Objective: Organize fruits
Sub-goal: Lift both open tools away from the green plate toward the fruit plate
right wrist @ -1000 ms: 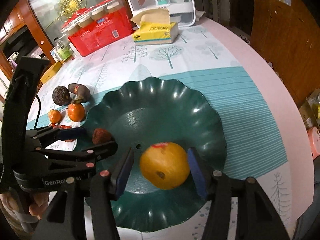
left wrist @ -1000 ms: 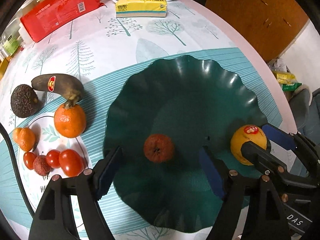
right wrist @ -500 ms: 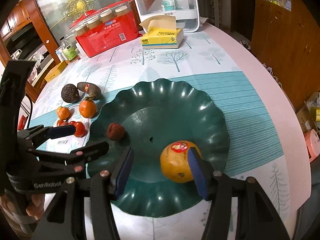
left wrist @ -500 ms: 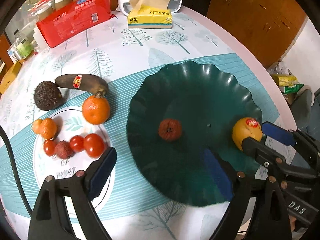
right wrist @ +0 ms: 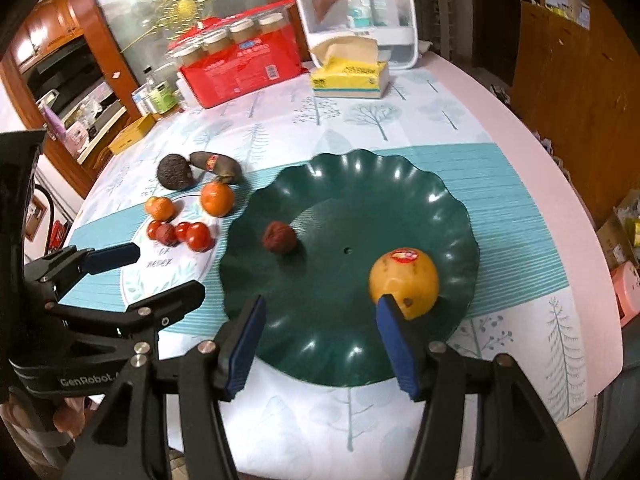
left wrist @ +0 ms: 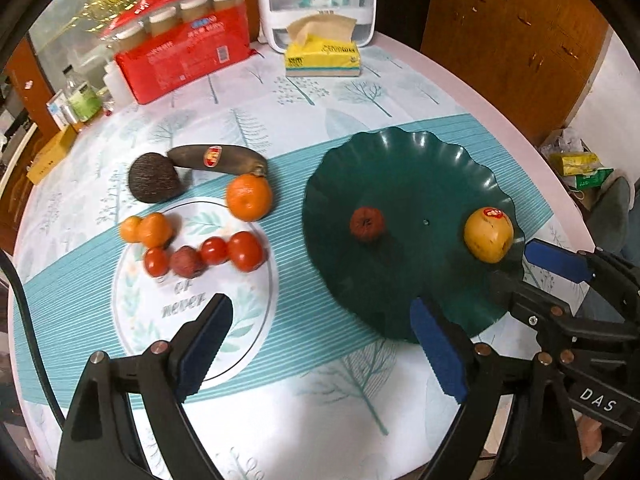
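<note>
Left wrist: left gripper (left wrist: 320, 344) spread, empty; green scalloped dish (left wrist: 400, 168) beyond right jaw, wrinkled red fruit (left wrist: 367, 224) inside, loose fruit ahead of left jaw. Right wrist: right gripper (right wrist: 320, 340) opening, clear of stickered yellow fruit (right wrist: 404, 282) at right jaw tip; likely just deposited.

A scalloped dark green plate (left wrist: 404, 160) holds two fruits well apart: a wrinkled dark red one (left wrist: 367, 224) left of centre and a yellow-orange one (left wrist: 488, 234) bearing a red sticker, near the right rim. Left of the plate lie a dark avocado (left wrist: 155, 178), a blackened banana (left wrist: 218, 159), an orange (left wrist: 249, 197), two small tangerines (left wrist: 147, 230) and a cluster of tomatoes (left wrist: 236, 250) flanking a dull red fruit (left wrist: 186, 262).
</note>
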The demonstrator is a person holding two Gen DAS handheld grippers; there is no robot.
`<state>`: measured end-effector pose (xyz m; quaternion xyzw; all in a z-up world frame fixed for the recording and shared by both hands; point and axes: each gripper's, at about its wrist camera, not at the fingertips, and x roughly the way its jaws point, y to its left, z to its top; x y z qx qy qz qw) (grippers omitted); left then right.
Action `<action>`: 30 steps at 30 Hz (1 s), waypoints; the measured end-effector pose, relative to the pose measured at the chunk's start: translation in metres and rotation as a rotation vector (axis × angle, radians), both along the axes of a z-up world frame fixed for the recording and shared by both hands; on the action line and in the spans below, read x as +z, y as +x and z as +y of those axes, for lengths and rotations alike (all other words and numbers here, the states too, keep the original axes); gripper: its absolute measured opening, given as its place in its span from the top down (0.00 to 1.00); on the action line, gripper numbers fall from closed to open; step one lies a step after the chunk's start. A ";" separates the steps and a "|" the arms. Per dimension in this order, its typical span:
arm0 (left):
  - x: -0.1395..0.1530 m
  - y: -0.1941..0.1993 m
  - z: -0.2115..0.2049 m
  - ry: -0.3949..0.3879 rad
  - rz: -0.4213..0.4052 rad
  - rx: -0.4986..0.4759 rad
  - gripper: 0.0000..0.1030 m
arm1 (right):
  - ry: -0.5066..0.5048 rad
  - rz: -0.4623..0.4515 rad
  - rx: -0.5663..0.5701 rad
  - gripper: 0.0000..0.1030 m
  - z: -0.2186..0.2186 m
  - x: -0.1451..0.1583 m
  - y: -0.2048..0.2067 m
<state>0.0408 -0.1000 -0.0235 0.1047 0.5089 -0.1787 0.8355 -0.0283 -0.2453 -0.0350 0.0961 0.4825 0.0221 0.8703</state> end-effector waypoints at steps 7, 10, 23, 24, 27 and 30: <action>0.015 -0.014 0.030 -0.019 -0.041 0.037 0.13 | -0.007 -0.026 0.040 0.43 0.024 0.013 -0.009; 0.021 -0.017 0.047 -0.025 -0.061 0.065 0.13 | 0.003 0.001 0.055 0.43 0.032 0.011 -0.006; 0.088 0.004 0.145 -0.109 -0.238 0.234 0.13 | -0.053 -0.073 0.144 0.43 0.072 0.057 0.027; 0.095 0.009 0.153 -0.104 -0.268 0.248 0.13 | -0.055 -0.082 0.150 0.43 0.075 0.062 0.032; 0.109 0.023 0.166 -0.074 -0.316 0.256 0.13 | -0.036 -0.106 0.173 0.43 0.080 0.080 0.055; 0.118 0.041 0.174 -0.053 -0.326 0.279 0.12 | -0.026 -0.115 0.196 0.43 0.086 0.093 0.083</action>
